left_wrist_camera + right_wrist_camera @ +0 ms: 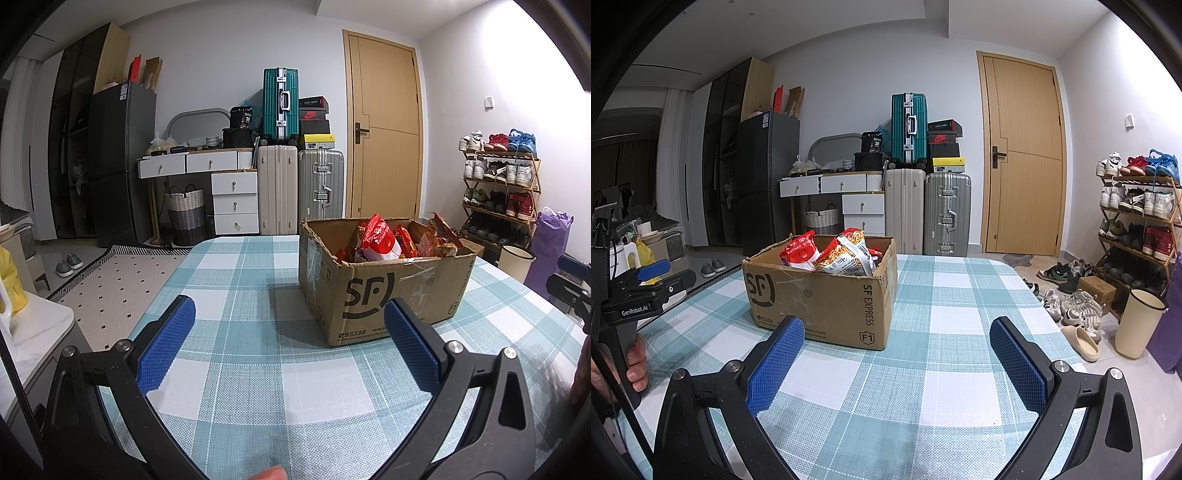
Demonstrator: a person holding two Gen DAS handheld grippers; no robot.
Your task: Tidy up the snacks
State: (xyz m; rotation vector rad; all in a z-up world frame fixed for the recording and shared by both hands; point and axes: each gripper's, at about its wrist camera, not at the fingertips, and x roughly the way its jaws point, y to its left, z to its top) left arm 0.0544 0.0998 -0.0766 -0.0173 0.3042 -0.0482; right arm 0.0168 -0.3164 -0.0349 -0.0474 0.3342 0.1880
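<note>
Here, left gripper (pixel 290 314) spread wide, holding nothing; right gripper (pixel 897 334) likewise agape and empty. Cardboard box (pixel 384 291) of snack bags (pixel 380 240) on checked table (pixel 258 369), at one o'clock from left, eleven from right.

The left claw (pixel 288 314) hung wide open above the checked table (pixel 258 369), gripping nothing. Ahead and to its right stood an open cardboard box (pixel 380 284) with red snack bags (pixel 380 240) upright inside; the right claw (pixel 572 288) showed at the edge
</note>
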